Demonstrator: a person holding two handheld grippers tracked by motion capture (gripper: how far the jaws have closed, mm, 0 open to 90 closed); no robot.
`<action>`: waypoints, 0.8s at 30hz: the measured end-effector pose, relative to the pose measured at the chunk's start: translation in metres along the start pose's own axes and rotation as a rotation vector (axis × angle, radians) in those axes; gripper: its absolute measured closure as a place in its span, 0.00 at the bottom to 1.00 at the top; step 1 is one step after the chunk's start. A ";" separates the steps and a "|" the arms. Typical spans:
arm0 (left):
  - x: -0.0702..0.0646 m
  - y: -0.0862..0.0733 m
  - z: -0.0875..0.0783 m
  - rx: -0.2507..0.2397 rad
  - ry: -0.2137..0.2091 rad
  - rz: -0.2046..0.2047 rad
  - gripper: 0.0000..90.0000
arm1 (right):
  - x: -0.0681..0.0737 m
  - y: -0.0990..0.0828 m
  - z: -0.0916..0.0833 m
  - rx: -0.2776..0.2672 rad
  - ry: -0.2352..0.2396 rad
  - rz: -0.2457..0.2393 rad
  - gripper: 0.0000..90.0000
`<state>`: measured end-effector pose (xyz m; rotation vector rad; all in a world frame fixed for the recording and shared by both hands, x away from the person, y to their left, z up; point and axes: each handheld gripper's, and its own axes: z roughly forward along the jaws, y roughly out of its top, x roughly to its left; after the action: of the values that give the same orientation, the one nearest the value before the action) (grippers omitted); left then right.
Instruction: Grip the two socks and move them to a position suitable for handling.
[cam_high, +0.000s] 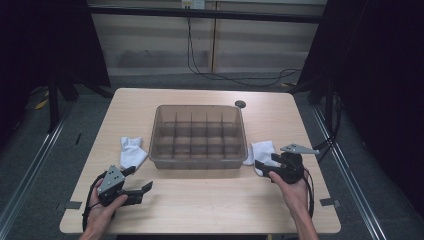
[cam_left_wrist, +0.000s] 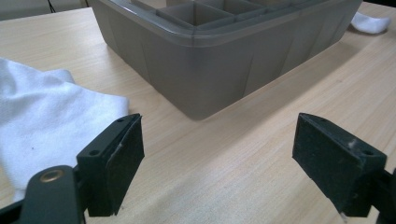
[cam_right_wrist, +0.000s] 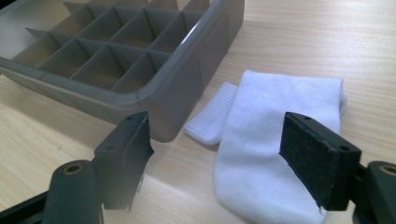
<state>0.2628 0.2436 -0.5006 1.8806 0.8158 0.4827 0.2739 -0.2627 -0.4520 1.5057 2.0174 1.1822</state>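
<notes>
crosswise, long grey divided bin (cam_high: 199, 161) between two white socks (cam_high: 132, 151)

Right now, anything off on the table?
Nothing stands out. The bin sits square and empty; one sock lies flat at its left, another sock at its right. Both claws are open, clear of them.

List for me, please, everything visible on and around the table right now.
Table: one, light wood, centre.
Divided bin: one, grey translucent, mid-table, compartments empty.
Left sock: one, white, flat left of the bin.
Right sock: one, white, right of the bin, ribbed cuff beside its corner.
Round disc: one, dark, far table edge.
Cables: dark, on the floor behind.
Left gripper: black, jaws open, near-left.
Right gripper: black, jaws open, over the right sock.
</notes>
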 end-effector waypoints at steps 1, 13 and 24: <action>0.000 0.000 0.000 -0.001 0.000 -0.002 0.18 | -0.003 0.004 0.002 0.017 0.009 0.002 0.28; 0.000 0.000 0.001 0.006 0.003 0.008 0.18 | -0.030 0.029 0.027 0.179 0.034 0.055 0.26; -0.002 0.000 0.002 0.008 -0.008 0.009 0.18 | -0.045 0.037 0.053 0.282 0.017 0.077 0.19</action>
<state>0.2628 0.2410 -0.5016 1.8929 0.8055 0.4772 0.3508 -0.2793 -0.4623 1.7228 2.2302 0.9708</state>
